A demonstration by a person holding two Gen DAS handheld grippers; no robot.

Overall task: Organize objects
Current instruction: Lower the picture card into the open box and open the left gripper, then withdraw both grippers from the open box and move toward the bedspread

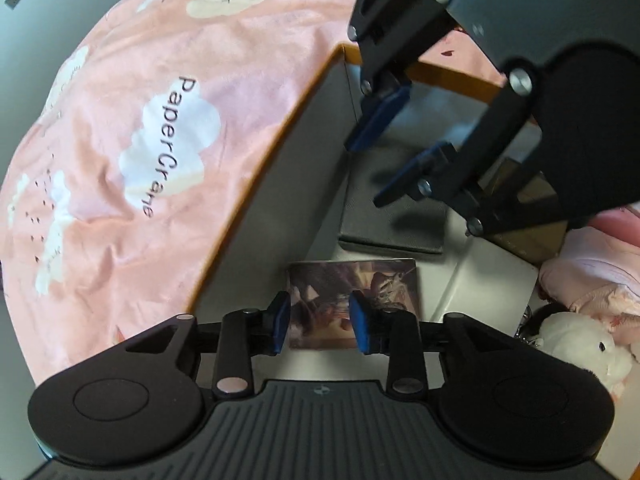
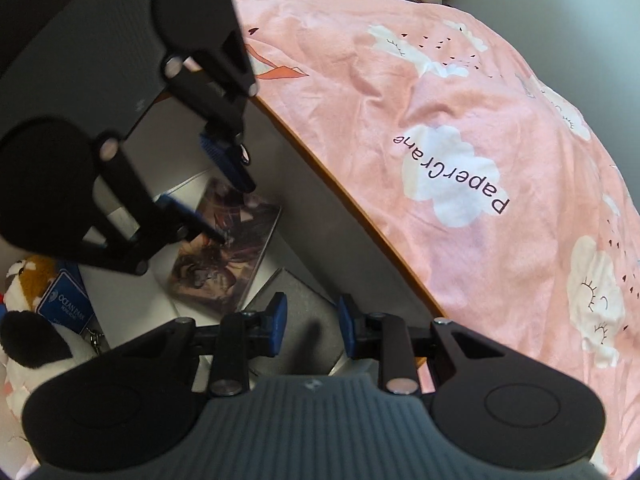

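A picture-covered book (image 1: pixel 356 304) lies flat on a white ledge beside the bed; it also shows in the right wrist view (image 2: pixel 228 252). A dark grey case (image 1: pixel 394 200) lies just beyond it, and shows under my right gripper in the right wrist view (image 2: pixel 304 320). My left gripper (image 1: pixel 320 320) is open and empty, hovering over the book; it also shows in the right wrist view (image 2: pixel 226 200). My right gripper (image 2: pixel 310 326) is open and empty above the grey case; it also shows in the left wrist view (image 1: pixel 370 172).
A pink bedspread (image 1: pixel 140 140) with white clouds covers the bed behind a wooden rail (image 1: pixel 256 184). A white plush toy (image 1: pixel 580 344) and pink cloth (image 1: pixel 592 268) lie right. A brown-and-white plush (image 2: pixel 28 276) with a blue tag (image 2: pixel 64 304) lies near the book.
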